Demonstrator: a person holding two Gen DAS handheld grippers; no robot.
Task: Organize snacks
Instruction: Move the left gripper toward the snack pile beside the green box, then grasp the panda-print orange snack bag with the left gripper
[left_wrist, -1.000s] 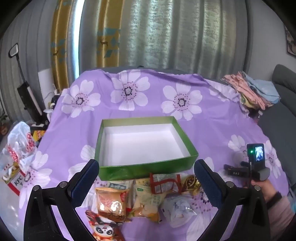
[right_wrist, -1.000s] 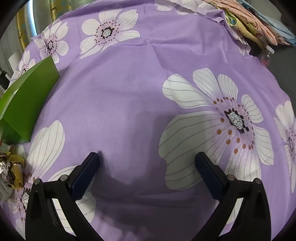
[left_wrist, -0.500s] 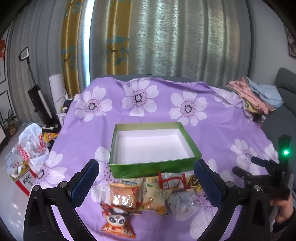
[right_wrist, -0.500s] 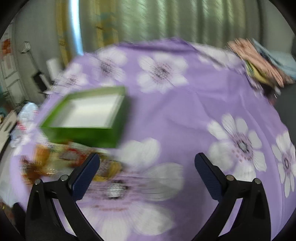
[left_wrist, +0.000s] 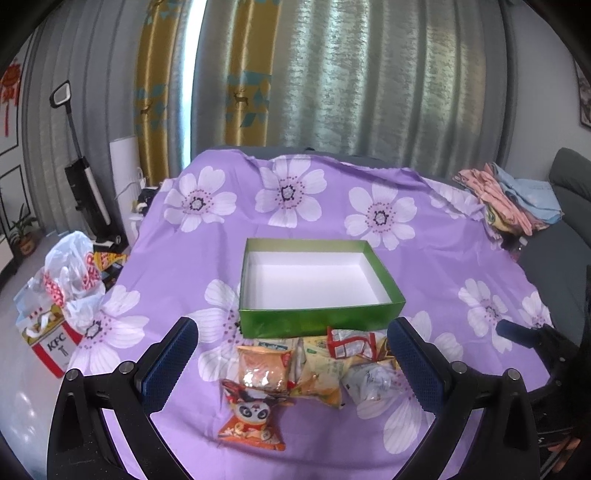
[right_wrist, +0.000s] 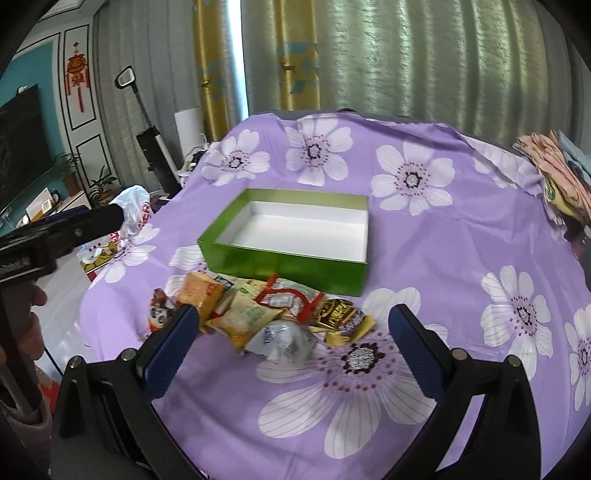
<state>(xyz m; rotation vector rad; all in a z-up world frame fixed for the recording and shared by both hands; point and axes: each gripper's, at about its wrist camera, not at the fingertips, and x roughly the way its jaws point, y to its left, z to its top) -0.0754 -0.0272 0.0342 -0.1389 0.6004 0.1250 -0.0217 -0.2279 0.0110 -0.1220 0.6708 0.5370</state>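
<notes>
Left wrist view: the green box (left_wrist: 317, 284) sits on the purple cloth (left_wrist: 207, 258) with its white floor bare, so I judge the sorting has not begun. All the snacks (left_wrist: 306, 365) lie heaped just in front of the box's near wall: an orange pack (left_wrist: 263, 369), a panda pack (left_wrist: 251, 417) nearest the camera, a yellow pack (left_wrist: 321, 373), a red-and-white wrapper (left_wrist: 351, 343) and a clear bag (left_wrist: 373, 380). The left gripper (left_wrist: 293, 363) hangs above the heap with its jaws spread wide and nothing between them. The right-hand finger hides part of the heap's edge.

Right wrist view: the box (right_wrist: 291, 236) again shows empty, with the heap (right_wrist: 258, 314) before its near wall and a brown-gold wrapper (right_wrist: 340, 314) at the heap's right end. The right gripper (right_wrist: 293, 338) is likewise wide apart and empty-handed. Its left finger covers part of the panda pack (right_wrist: 159, 312). Print on the wrappers is too small to read, and how many packs are overlapped in the heap cannot be told.
</notes>
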